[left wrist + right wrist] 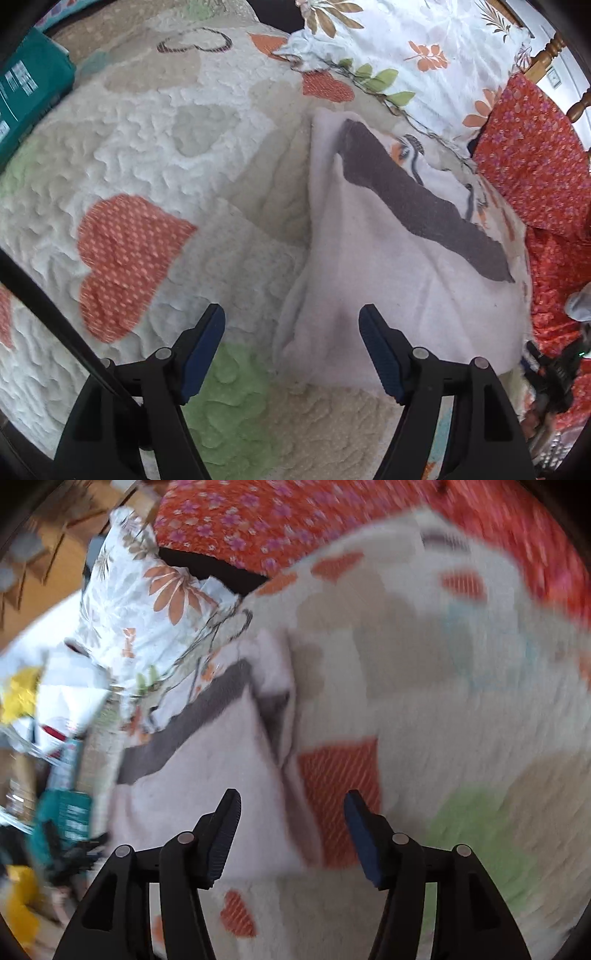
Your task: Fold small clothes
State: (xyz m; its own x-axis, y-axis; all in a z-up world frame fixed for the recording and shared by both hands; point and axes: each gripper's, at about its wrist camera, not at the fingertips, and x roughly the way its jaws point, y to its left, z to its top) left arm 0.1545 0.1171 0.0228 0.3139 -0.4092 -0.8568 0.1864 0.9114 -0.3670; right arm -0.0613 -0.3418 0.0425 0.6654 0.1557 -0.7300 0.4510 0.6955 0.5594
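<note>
A small pale lilac garment (380, 266) with a dark grey band lies folded on the heart-patterned quilt (155, 155). My left gripper (291, 317) is open and empty, just above the garment's near left edge. In the right wrist view the same garment (218, 764) lies left of centre, its edge running between the fingers. My right gripper (291, 805) is open and empty over that edge. The right view is motion-blurred.
A white floral pillow (406, 48) and a red floral cloth (535, 155) lie beyond the garment. A teal box (26, 88) sits at the far left. A wooden bed frame (550, 51) is at the top right. Clutter (48, 709) lies at the left of the right view.
</note>
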